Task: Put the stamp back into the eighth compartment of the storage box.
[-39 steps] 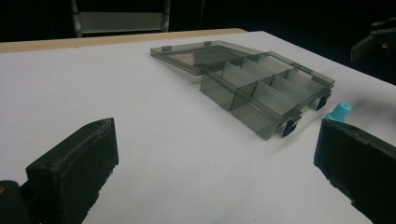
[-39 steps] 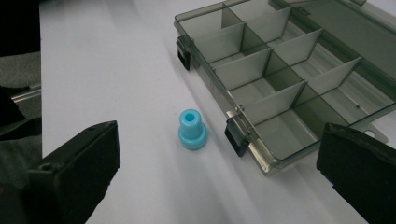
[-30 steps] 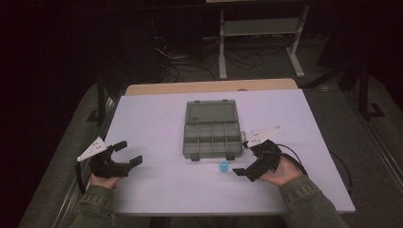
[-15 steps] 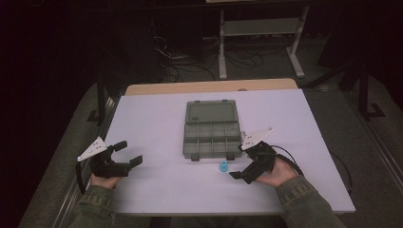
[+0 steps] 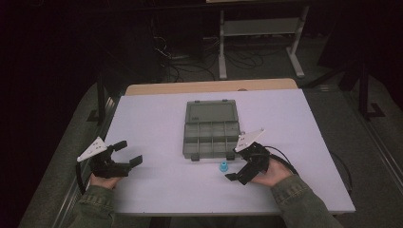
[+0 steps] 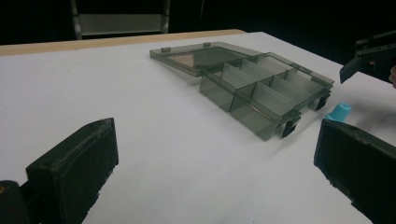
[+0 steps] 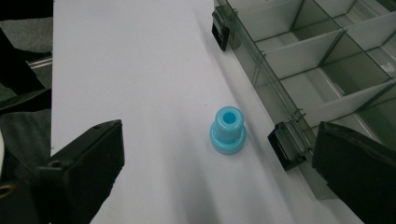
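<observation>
white table (image 5: 157, 118) bears upright blue peg (image 7: 228, 131), hole upward

Blue plug beside the open organizer box

A small blue plug (image 7: 228, 130) is standing upright on the white table (image 5: 157, 118), its wide round base down and its narrower hollow neck pointing up. It is sitting just off the front wall of a smoky clear plastic box (image 5: 211, 137), near the right-hand black latch, not touching it. The box is lying open mid-table, lid folded flat toward the far edge, its compartments looking empty.
</observation>
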`<state>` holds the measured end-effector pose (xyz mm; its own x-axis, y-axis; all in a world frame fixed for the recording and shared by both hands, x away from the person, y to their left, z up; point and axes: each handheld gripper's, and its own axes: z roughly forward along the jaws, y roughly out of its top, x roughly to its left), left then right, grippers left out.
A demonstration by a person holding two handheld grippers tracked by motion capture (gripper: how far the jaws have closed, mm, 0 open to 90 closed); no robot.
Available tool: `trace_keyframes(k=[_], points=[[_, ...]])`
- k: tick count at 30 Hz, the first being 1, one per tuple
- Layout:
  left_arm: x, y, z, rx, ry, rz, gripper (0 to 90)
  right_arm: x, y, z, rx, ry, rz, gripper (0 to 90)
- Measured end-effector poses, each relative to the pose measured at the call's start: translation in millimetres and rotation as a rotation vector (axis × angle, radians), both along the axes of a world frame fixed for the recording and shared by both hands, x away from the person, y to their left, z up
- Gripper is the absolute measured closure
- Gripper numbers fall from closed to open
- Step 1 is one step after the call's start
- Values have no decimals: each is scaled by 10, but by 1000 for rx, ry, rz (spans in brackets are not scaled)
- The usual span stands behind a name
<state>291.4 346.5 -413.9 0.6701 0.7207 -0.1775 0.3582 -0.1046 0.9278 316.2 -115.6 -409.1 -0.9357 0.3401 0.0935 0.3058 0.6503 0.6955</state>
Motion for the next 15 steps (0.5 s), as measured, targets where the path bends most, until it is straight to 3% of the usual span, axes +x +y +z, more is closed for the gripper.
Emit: trace_keyframes(k=[15], points=[[0,-4,-1,1,1,-1,0,52,26,-32,-23,-5,9,156]])
